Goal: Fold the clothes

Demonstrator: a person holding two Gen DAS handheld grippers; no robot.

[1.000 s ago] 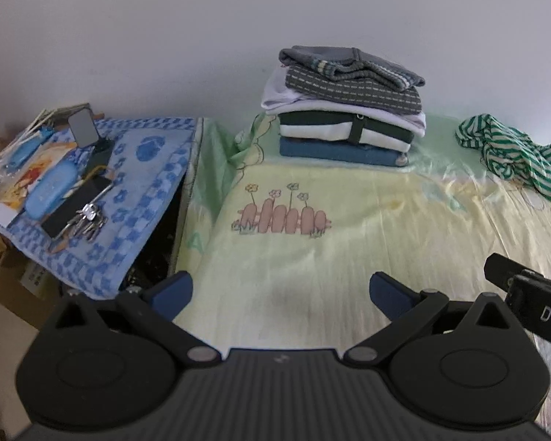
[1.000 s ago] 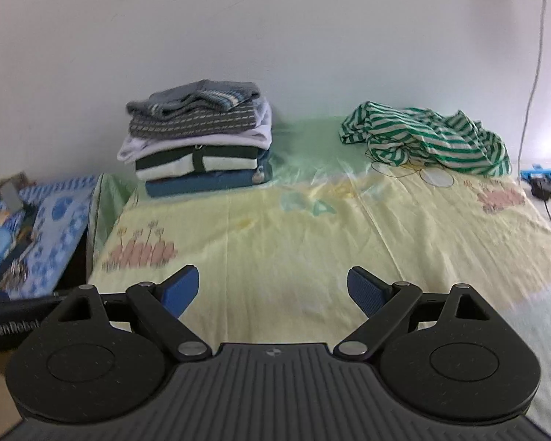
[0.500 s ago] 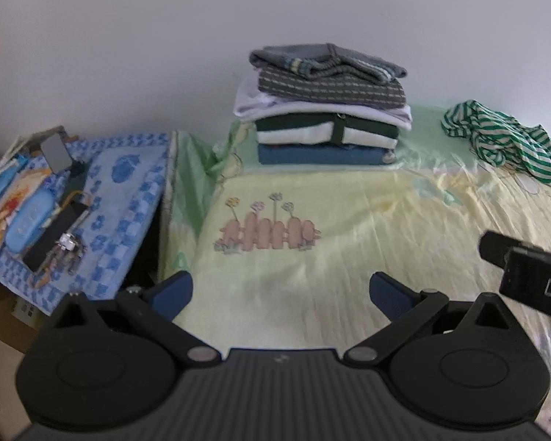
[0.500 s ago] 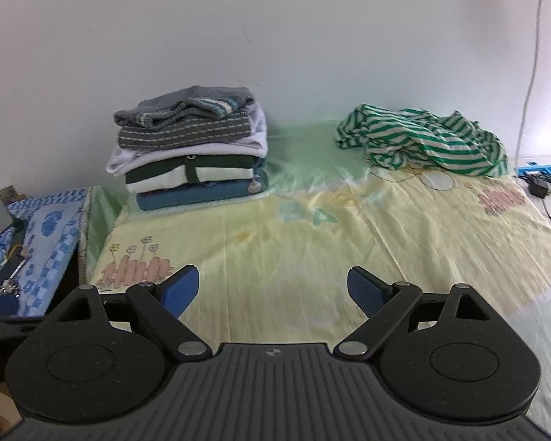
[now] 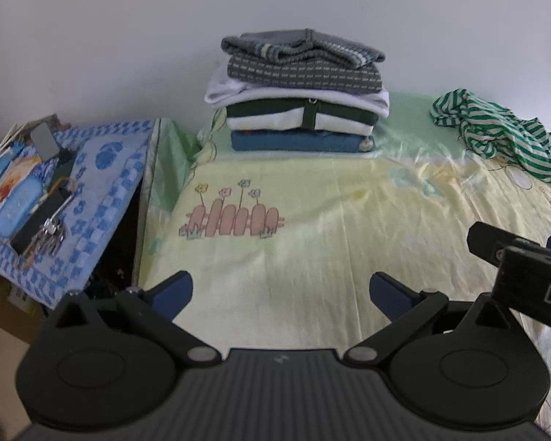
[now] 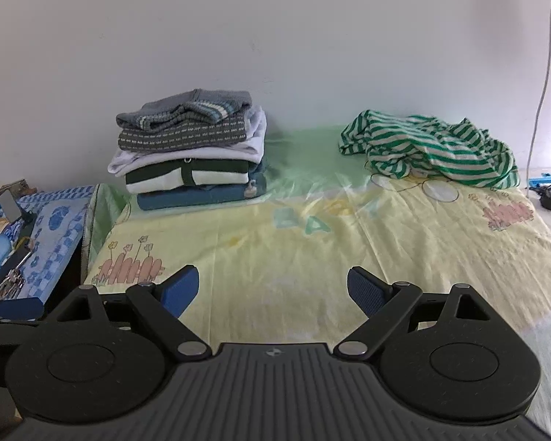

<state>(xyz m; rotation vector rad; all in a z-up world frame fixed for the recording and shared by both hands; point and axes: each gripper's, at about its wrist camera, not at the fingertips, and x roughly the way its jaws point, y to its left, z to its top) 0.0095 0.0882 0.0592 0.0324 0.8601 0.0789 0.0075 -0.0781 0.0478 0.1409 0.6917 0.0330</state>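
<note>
A stack of folded clothes [image 5: 301, 95] stands at the back of the bed against the wall; it also shows in the right wrist view [image 6: 193, 154]. A crumpled green-and-white striped garment [image 6: 433, 150] lies unfolded at the back right, also seen in the left wrist view [image 5: 496, 132]. My left gripper [image 5: 281, 290] is open and empty above the yellow sheet [image 5: 312, 242]. My right gripper [image 6: 273, 290] is open and empty, well short of the striped garment. The right gripper's body [image 5: 525, 279] shows at the right edge of the left wrist view.
A side table with a blue patterned cloth [image 5: 92, 198] stands left of the bed, holding keys [image 5: 49, 235], a blue case [image 5: 18, 205] and a small mirror. A dark gap separates it from the bed. A cable and blue charger [image 6: 547, 187] lie at the far right.
Both grippers have pulled back and tilted, so the stack and striped garment sit lower and farther in view. Both stay open and empty. No clothes have moved.
</note>
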